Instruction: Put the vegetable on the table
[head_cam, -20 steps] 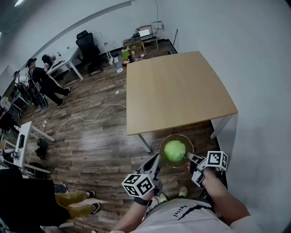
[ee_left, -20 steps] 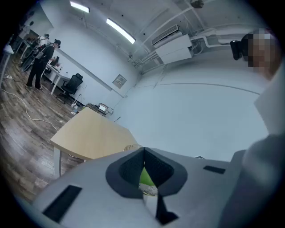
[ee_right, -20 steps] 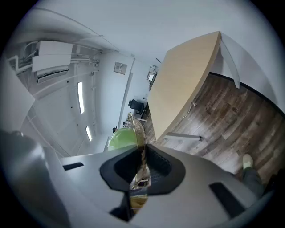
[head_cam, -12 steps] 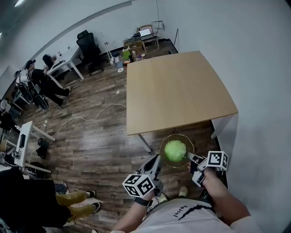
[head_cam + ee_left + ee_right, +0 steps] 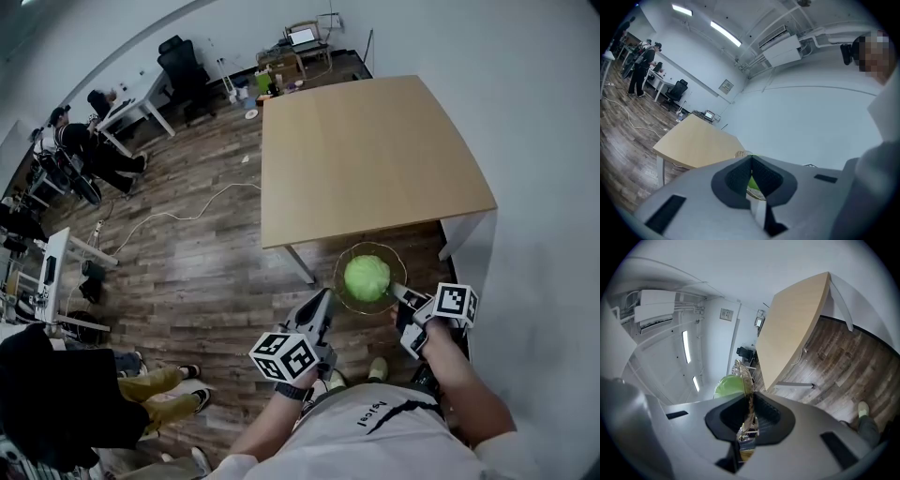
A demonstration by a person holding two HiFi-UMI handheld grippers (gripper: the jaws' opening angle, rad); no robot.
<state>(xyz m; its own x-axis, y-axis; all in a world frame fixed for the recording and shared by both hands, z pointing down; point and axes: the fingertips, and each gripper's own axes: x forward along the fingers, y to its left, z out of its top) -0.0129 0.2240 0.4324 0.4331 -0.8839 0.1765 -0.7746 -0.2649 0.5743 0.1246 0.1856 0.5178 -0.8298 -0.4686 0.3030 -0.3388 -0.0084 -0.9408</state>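
While the shirt (image 5: 375, 417) at bottom of the head view carries dark print, it's too small and warped to read. Only other markings up close: black-and-white square markers on the left cube (image 5: 284, 356) and right cube (image 5: 455, 303). No brand names legible anywhere.

Left claw (image 5: 324, 298): its own view shows the left claw (image 5: 751, 161) with pads pressed together at the tips, nothing between them; green shows through the slit behind the pads. From the head view, the tip sits just beside the bowl's left rim; can't tell if it touches.

Right claw (image 5: 398, 291): clamped on the rim of the glass bowl (image 5: 339, 291). Its own view has the right claw (image 5: 750, 401) with the rim of the bowl (image 5: 743, 373) running edge-on between the pads.

Vegetable: round green cabbage (image 5: 367, 277) sits inside the bowl, also seen past the rim as cabbage (image 5: 726, 385). Bowl is held in the air off the near edge of the table (image 5: 366, 159), over the wood floor (image 5: 187, 272), not on the tabletop. Tabletop is plain light wood.

Further out: white cable (image 5: 178, 217) trailing across the floor, office chair (image 5: 178, 66), laptop (image 5: 302, 37) past the far end of the table, people at desks far left (image 5: 75, 150). Wall plaque (image 5: 725, 314) is too small to read.
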